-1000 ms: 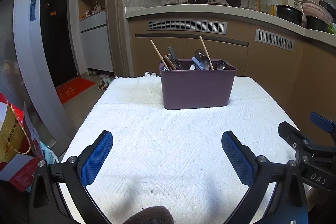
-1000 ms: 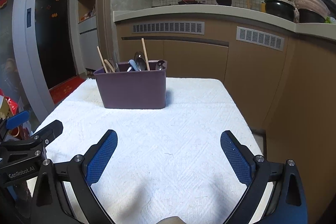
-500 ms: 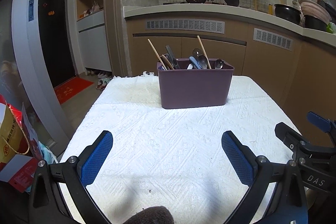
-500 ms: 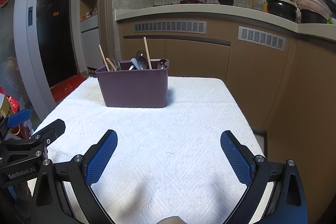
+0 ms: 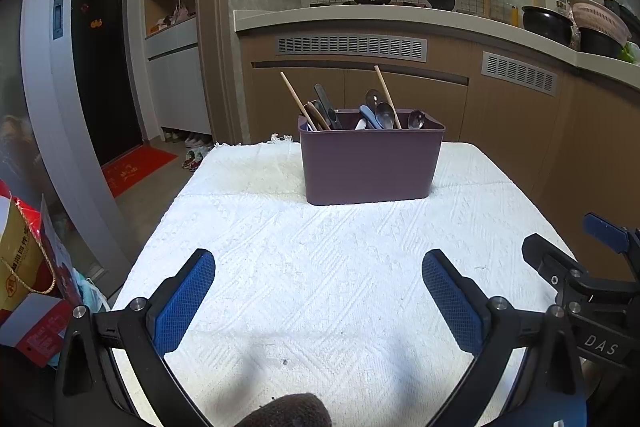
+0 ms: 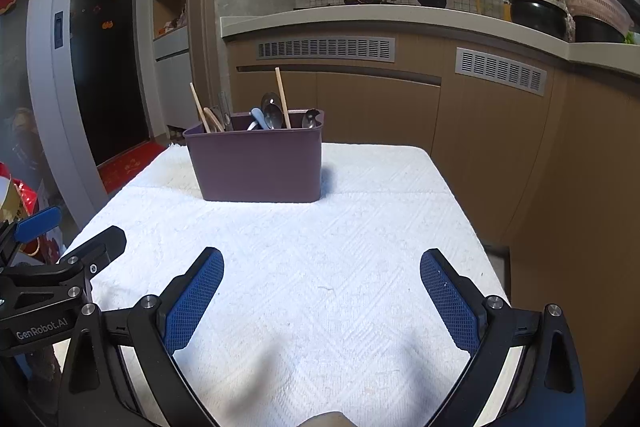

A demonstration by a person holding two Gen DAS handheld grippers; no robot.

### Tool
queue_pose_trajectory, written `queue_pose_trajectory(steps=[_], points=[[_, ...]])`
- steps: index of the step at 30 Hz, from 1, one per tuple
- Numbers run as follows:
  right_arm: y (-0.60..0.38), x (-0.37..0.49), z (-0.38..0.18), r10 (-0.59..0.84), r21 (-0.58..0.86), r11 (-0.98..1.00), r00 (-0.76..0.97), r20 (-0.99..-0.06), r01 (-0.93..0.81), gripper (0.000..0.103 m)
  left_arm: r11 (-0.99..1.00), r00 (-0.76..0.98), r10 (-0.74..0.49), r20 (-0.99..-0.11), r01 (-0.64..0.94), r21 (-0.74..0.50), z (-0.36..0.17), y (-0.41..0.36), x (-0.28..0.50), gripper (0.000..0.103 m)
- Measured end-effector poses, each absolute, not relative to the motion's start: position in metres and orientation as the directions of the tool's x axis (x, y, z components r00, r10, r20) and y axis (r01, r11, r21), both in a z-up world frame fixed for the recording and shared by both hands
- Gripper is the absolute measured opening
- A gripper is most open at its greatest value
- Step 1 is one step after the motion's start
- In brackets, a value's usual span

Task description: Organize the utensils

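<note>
Left hand-held gripper (image 5: 318,291) and right hand-held gripper (image 6: 322,289) both wide, empty — purple utensil bin (image 5: 370,167) well ahead.

A white textured cloth (image 5: 320,267) covers the table under and ahead of the tongs. Beyond it runs a brown cabinet front with slatted vents (image 5: 352,45) under a pale countertop (image 6: 400,17), where a black pot (image 6: 538,11) and a pink colander (image 6: 596,5) stand far right. Off to the left lie a red doormat (image 5: 136,169) and a red-and-yellow paper bag (image 5: 20,267).
</note>
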State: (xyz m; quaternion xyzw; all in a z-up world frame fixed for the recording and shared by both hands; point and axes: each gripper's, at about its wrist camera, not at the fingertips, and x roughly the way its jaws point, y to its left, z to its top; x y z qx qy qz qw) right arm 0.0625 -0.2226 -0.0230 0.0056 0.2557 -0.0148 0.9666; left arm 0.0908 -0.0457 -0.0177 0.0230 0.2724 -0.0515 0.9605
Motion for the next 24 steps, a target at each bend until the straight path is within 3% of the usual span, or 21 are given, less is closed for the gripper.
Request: queue_pose_trajectory(steps=[24], points=[[-0.2238,0.0628,-0.0199,-0.037,0.015,0.999,0.871,-0.490,0.050,0.098,0.993,0.845,-0.088,-0.528,0.113,0.016,-0.0184,-0.0455,0.0908,0.103]])
